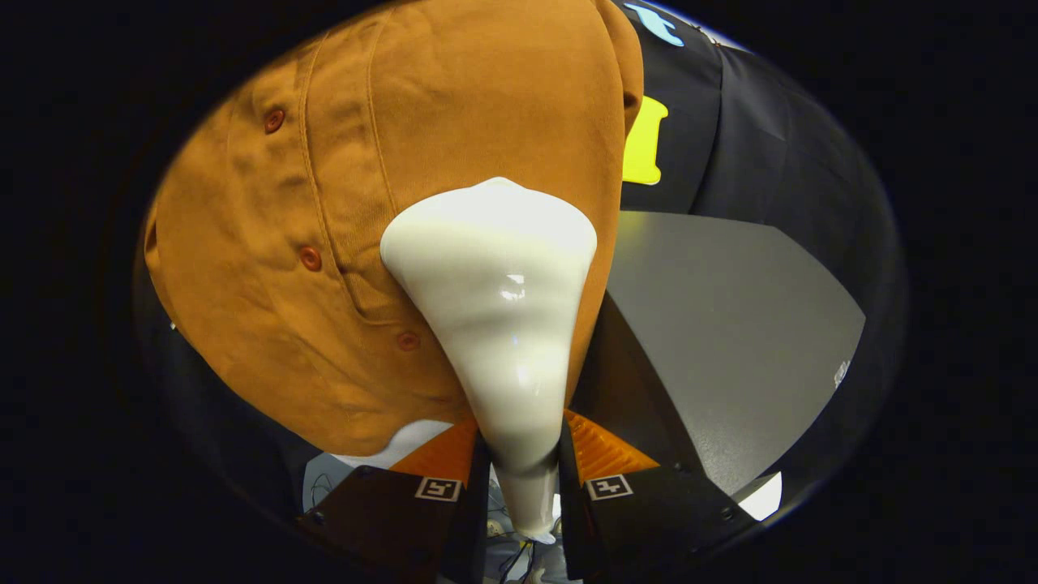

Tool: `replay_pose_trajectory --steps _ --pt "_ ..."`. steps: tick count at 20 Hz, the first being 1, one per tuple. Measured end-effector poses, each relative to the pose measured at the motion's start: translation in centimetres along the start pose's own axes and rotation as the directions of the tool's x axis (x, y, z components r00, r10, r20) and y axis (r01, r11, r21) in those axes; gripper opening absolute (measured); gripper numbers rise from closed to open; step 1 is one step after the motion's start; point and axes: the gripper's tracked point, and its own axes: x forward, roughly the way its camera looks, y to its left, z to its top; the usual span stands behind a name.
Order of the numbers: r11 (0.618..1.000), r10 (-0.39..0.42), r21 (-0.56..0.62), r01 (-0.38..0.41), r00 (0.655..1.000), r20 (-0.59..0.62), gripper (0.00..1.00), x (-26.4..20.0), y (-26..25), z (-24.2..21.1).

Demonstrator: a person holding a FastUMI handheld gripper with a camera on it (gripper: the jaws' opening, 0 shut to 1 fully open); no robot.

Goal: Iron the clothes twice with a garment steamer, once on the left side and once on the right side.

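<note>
A white cone-shaped garment steamer [499,308] runs forward from between my fingers, its narrow handle clamped by both. My gripper [521,454] is shut on that handle. The steamer's wide head rests against a brown button-up shirt [340,211] hanging just ahead. The head lies to the right of the row of buttons [310,258], on the shirt's right-hand panel near a chest pocket seam. Where the head meets the cloth is hidden behind the steamer body.
A grey tabletop [730,324] stretches to the right of the shirt and below it. Black booth cloth [754,138] hangs behind. Cables and white fittings [519,551] lie under the gripper.
</note>
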Motion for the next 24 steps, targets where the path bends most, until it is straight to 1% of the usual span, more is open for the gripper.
replay_pose_trajectory --steps 3,5,7,10,13,17,21,24 --pt "1.0 -0.017 0.004 0.017 0.999 -0.028 0.41 0.5 -0.7 -0.9" --pt "0.999 -0.031 0.008 0.031 0.999 -0.012 0.41 -0.4 -1.4 -0.5" --pt "0.999 -0.039 0.014 0.038 0.999 0.038 0.41 -2.3 -1.8 0.9" --pt "0.999 -0.036 0.026 0.033 0.988 0.151 0.41 -5.7 -1.7 4.9" --pt "1.0 -0.023 0.026 0.017 0.962 0.271 0.41 -9.6 -1.0 8.9" --pt "0.999 0.032 -0.011 -0.031 0.906 0.423 0.41 -13.8 1.8 13.5" --pt "0.994 0.106 -0.066 -0.085 0.861 0.498 0.4 -16.1 4.7 16.3" --pt "0.987 0.161 -0.102 -0.127 0.843 0.513 0.41 -17.6 8.1 16.4"
